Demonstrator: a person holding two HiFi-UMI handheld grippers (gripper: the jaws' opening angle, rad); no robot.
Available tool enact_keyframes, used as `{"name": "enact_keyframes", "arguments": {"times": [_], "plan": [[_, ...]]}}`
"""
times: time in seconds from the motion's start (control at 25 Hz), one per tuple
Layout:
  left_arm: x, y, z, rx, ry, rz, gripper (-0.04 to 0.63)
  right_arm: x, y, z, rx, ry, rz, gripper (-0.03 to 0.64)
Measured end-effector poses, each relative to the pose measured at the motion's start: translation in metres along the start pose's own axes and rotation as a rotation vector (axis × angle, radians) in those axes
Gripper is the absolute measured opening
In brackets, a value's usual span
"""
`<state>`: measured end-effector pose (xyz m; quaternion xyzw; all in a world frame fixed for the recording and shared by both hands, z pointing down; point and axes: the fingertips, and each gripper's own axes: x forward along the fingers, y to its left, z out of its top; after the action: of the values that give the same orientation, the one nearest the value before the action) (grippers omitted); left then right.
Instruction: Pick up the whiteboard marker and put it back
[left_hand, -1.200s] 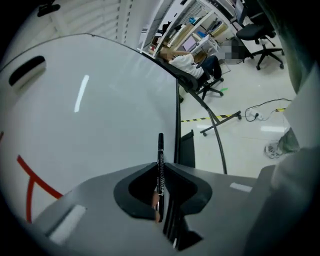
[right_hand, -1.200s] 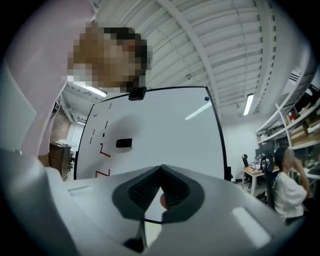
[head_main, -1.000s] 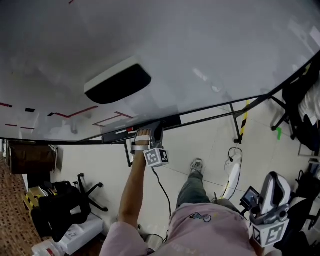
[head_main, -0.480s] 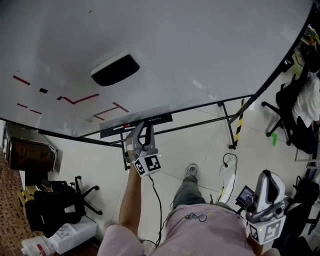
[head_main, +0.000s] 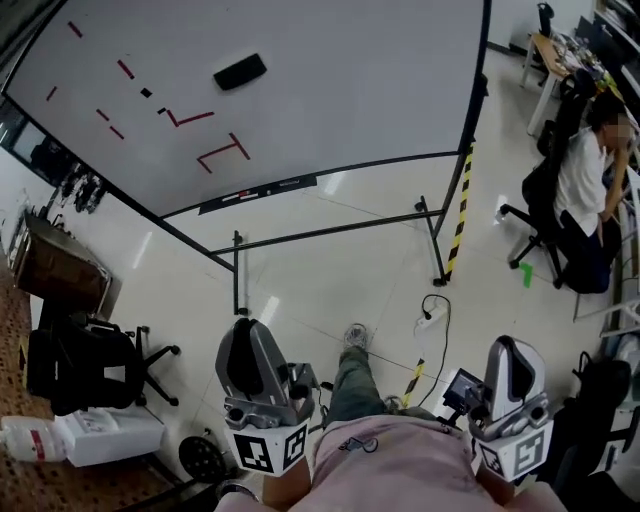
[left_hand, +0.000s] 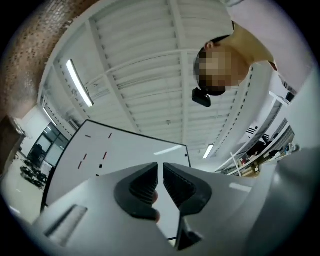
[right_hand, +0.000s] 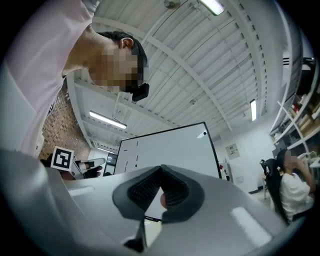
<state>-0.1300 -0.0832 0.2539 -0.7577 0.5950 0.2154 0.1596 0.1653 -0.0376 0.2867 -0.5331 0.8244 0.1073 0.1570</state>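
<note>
The whiteboard (head_main: 300, 90) stands far off, with red strokes and a black eraser (head_main: 240, 71) on it. Its dark pen tray (head_main: 258, 192) holds small pale and red things, too small to name. My left gripper (head_main: 245, 324) is held close to my body at the bottom of the head view, far from the tray. In the left gripper view its jaws are closing, with a thin gap and nothing between them (left_hand: 161, 170). My right gripper (head_main: 505, 343) is at the lower right, its tips touching and empty (right_hand: 160, 170). Both point up at the board (left_hand: 125, 150) (right_hand: 170, 145).
A person (head_main: 590, 170) sits on an office chair at the right. A power strip with its cable (head_main: 432, 318) lies on the floor. At the left are a black chair (head_main: 80, 365), a white box (head_main: 110, 435) and a wooden cabinet (head_main: 55, 275). The board's stand has black-yellow striped legs (head_main: 458, 215).
The left gripper has come away from the pen tray and drawn back to my body. The head view has backed far away from the whiteboard. The right gripper has shifted slightly.
</note>
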Motion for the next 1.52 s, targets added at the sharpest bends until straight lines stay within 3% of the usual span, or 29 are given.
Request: {"name": "enact_keyframes", "arguments": {"times": [0.16, 0.2, 0.28, 0.52, 0.76, 1.16, 1.36, 1.52], "plan": [[-0.061, -0.031, 0.075, -0.038, -0.046, -0.009, 0.038, -0.039, 0.032, 0.049, 0.019, -0.063, 0.058, 0.003], [-0.074, -0.037, 0.085, -0.037, -0.048, -0.009, 0.002, -0.045, 0.040, 0.057, 0.020, -0.079, 0.075, 0.003], [-0.093, -0.044, 0.097, -0.036, -0.050, -0.016, 0.002, -0.050, 0.053, 0.065, 0.020, -0.099, 0.095, 0.003], [-0.120, -0.038, 0.119, -0.055, -0.057, -0.002, 0.002, -0.051, 0.090, 0.083, -0.020, -0.124, 0.158, 0.003], [-0.136, -0.035, 0.126, -0.056, -0.060, 0.027, 0.002, -0.058, 0.098, 0.086, -0.010, -0.123, 0.153, 0.003], [-0.150, -0.044, 0.136, -0.029, -0.059, 0.039, 0.002, -0.072, 0.088, 0.093, 0.010, -0.141, 0.120, 0.003], [-0.154, -0.051, 0.147, 0.053, -0.051, 0.047, 0.002, -0.078, 0.091, 0.095, 0.009, -0.130, 0.154, 0.003], [-0.157, -0.057, 0.153, 0.029, -0.055, 0.028, 0.002, -0.086, 0.085, 0.100, 0.011, -0.133, 0.132, 0.003]]}}
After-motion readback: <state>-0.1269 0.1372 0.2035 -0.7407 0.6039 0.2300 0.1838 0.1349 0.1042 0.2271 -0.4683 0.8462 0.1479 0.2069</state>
